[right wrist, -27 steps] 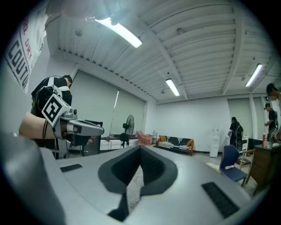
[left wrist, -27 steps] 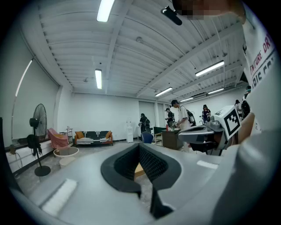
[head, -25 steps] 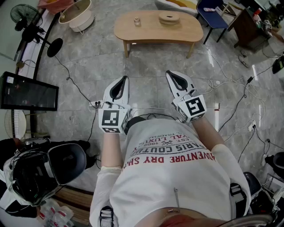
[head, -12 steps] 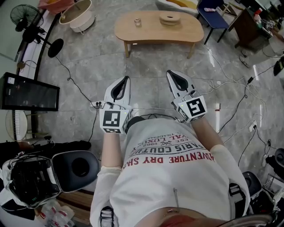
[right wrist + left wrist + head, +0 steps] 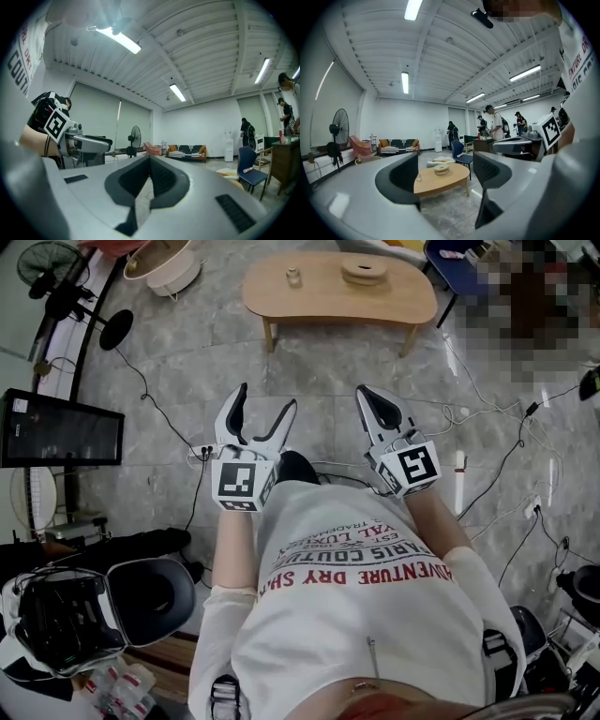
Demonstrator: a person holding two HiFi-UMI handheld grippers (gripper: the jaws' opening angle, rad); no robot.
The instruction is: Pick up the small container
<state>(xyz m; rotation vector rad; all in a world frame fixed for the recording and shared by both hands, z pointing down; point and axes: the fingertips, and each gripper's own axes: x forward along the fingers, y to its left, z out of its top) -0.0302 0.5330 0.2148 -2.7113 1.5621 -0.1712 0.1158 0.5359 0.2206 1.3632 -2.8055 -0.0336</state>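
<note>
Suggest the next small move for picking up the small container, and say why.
Probably carry the left gripper forward toward the small container on the wooden table. Its jaws have just been opening and grip nothing, and the container stands far ahead, framed between the jaws in the left gripper view.

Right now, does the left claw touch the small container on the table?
Apart. The head view shows the left claw, jaws just opened with nothing between them, over floor, well short of the small container on the table.
</note>
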